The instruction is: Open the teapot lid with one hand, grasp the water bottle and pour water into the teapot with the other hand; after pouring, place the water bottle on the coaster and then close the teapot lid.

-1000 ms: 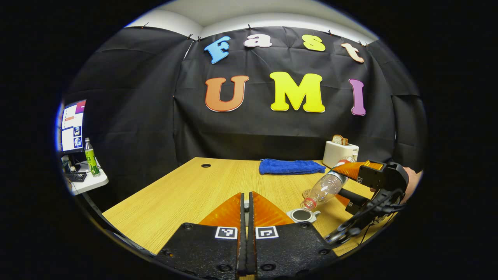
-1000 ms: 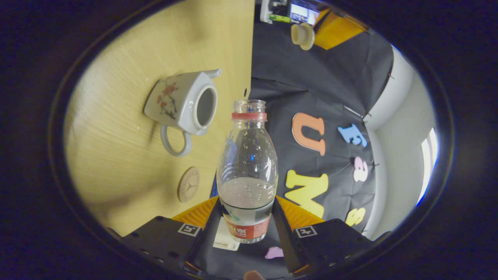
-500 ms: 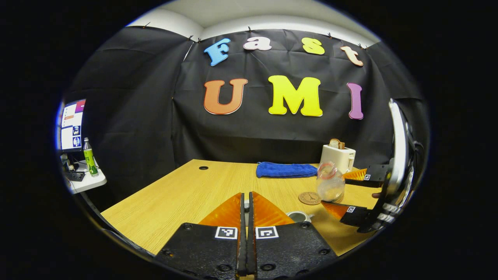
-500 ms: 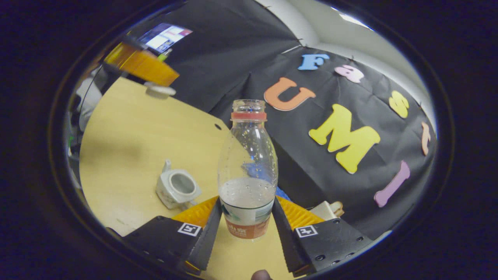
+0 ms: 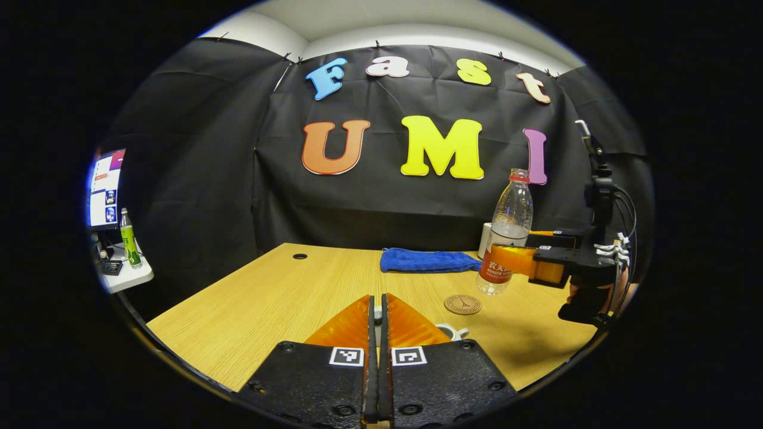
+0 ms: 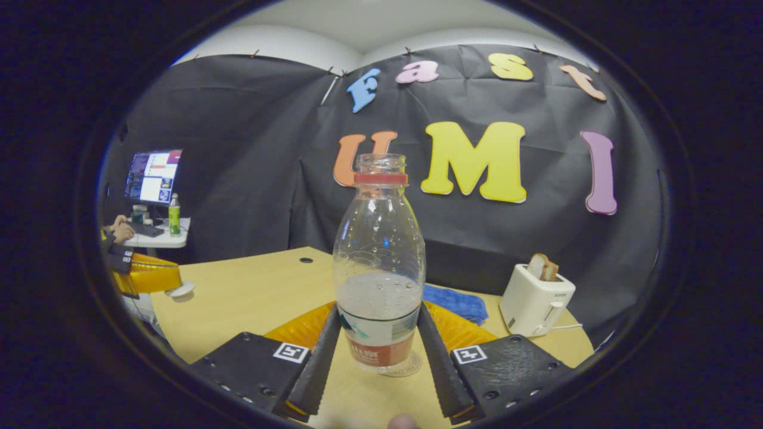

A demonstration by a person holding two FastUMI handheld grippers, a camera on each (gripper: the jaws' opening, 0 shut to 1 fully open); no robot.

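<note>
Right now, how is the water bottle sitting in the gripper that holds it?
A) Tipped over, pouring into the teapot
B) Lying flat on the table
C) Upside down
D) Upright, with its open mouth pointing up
D: the water bottle stands upright between the fingers of the right gripper, open mouth on top, water settled in its lower part, just above the coaster.

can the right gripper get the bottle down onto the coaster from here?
Probably yes. The right gripper holds the water bottle upright, and the coaster lies bare just ahead of and below its base, with nothing between them. The teapot sits off to one side.
</note>
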